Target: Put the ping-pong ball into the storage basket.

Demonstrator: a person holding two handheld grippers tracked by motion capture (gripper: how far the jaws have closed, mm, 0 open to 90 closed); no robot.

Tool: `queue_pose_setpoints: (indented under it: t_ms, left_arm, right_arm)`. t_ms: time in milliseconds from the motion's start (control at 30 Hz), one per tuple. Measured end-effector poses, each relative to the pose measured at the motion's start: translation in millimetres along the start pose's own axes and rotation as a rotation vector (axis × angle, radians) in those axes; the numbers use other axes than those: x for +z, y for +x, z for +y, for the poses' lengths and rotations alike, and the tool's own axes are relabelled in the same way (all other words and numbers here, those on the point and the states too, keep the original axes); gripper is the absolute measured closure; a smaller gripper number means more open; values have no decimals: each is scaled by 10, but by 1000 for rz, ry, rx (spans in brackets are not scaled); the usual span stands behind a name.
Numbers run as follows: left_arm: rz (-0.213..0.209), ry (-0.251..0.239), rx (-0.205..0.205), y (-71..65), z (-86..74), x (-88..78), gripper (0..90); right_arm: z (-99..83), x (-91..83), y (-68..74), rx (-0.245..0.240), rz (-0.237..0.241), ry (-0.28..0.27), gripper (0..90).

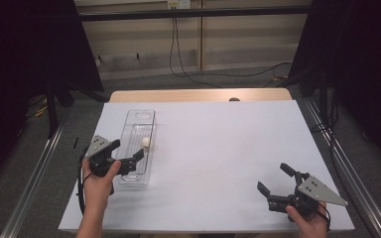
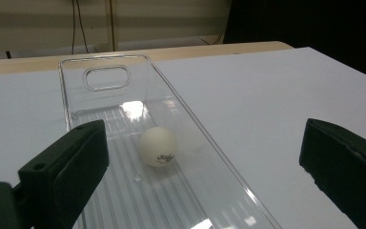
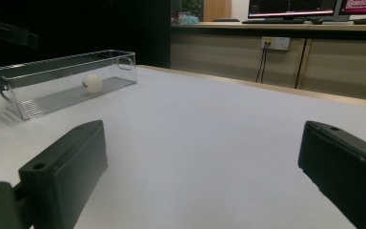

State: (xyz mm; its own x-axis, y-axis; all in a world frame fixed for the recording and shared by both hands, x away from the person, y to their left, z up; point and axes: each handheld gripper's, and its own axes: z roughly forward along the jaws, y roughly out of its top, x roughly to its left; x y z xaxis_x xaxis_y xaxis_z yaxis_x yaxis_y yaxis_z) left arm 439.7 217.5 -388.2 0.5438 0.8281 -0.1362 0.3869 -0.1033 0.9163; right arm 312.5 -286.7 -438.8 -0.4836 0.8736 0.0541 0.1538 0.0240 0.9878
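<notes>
While the left tool [image 1: 129, 154] hangs over the near end of the clear plastic bin [image 1: 129, 130], its jaws stand wide apart with nothing between them. From the high view, one jaw sits over the bin's left wall and the other reaches across toward its right wall; whether either touches the plastic I cannot tell. The left gripper view looks along the length of the bin [image 2: 71, 86], whose ribbed floor runs away toward a far end wall with an oval handle cutout.

A white ping-pong ball [image 1: 146, 142] rests on the bin's floor, roughly midway along its length and nearer the right wall, just beyond the left tool's jaws. In the left gripper view the ball [image 2: 157, 146] shows small dark printing on its lower face and lies clear of both jaws.

At the near right of the white tabletop [image 1: 218, 144], the right tool [image 1: 276, 179] is held low above the surface, well apart from the bin, with its jaws also spread and empty. The right gripper view faces across the tabletop [image 3: 209, 143] toward the bin [image 3: 38, 90], with the ball [image 3: 92, 83] visible through its clear side wall.

The bin lies lengthwise, running away from the person, on the left part of the tabletop.
</notes>
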Motion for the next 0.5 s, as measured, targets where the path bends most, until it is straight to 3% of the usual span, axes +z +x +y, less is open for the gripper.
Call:
queue_pose_setpoints:
  t_ms: [500]
  left_arm:
    - [-31, -34, 10, -90, -98, -18, 29]
  right_arm:
    - [6, -4, 1, -10, 6, -5, 23]
